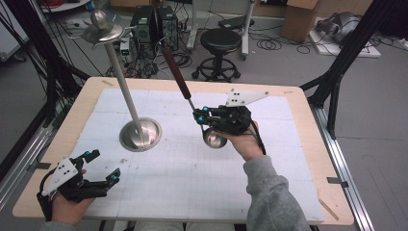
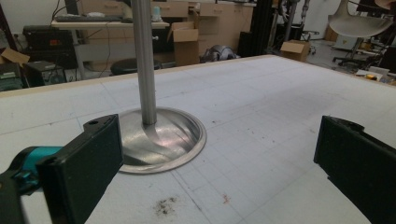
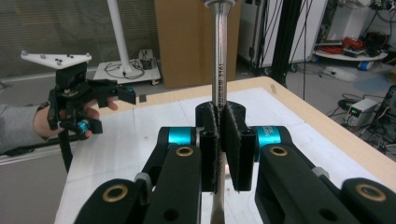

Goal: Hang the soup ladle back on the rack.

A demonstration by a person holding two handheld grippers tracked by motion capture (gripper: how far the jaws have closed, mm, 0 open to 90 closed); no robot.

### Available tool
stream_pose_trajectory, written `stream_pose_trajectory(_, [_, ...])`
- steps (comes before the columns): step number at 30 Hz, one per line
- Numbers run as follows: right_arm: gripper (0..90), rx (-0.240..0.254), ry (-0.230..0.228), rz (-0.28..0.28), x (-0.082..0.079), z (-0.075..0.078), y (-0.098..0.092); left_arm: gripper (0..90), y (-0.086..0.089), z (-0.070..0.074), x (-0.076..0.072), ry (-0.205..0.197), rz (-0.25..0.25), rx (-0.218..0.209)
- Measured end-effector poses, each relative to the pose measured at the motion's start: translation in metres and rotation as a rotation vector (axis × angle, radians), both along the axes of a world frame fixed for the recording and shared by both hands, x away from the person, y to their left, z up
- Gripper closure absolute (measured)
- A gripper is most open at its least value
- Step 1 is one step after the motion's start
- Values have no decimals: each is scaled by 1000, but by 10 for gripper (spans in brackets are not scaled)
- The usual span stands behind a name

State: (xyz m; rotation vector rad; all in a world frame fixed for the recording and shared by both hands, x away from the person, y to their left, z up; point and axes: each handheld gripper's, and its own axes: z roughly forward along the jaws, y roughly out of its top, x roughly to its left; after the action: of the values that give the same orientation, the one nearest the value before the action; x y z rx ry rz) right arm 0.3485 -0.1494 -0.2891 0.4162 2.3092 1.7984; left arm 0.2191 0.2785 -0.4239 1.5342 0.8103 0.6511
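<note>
My right gripper (image 1: 204, 118) is shut on the thin steel stem of a ladle (image 1: 175, 72), held above the middle of the white mat. The ladle's brown handle slants up and away; its steel bowl (image 1: 214, 138) hangs just below the hand. In the right gripper view the pads (image 3: 236, 140) clamp the ladle stem (image 3: 219, 56), which runs straight up between them. A steel rack (image 1: 122, 82) with a round base (image 1: 140, 134) and hooked top stands to the left. My left gripper (image 1: 103, 165) rests open at the near left, and its jaws frame the rack base (image 2: 159, 140).
The white gridded mat (image 1: 192, 183) covers a wooden table (image 1: 308, 159). Behind the table stand a black stool (image 1: 220, 41), computer cases (image 1: 144, 24) with cables and a cardboard box (image 1: 300, 19). My left gripper (image 3: 108, 111) appears at the left of the right gripper view.
</note>
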Motion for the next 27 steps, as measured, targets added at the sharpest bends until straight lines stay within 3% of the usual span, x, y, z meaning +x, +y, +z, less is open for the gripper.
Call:
stream_pose_trajectory(14, [846,14,-12,-5,7,5,26,18,3,-1,-2,15,2,1])
stream_pose_trajectory(19, [846,27,3,-19,9,10,37,18,3,-1,-2,13,4,-1])
stream_pose_trajectory(22, [846,36,-7,-24,8,13,45,18,1,-1,-2,14,-3,20])
stream_pose_trajectory(27, [846,23,-20,-35,9,17,56,18,1,0,-3,9,-7,18])
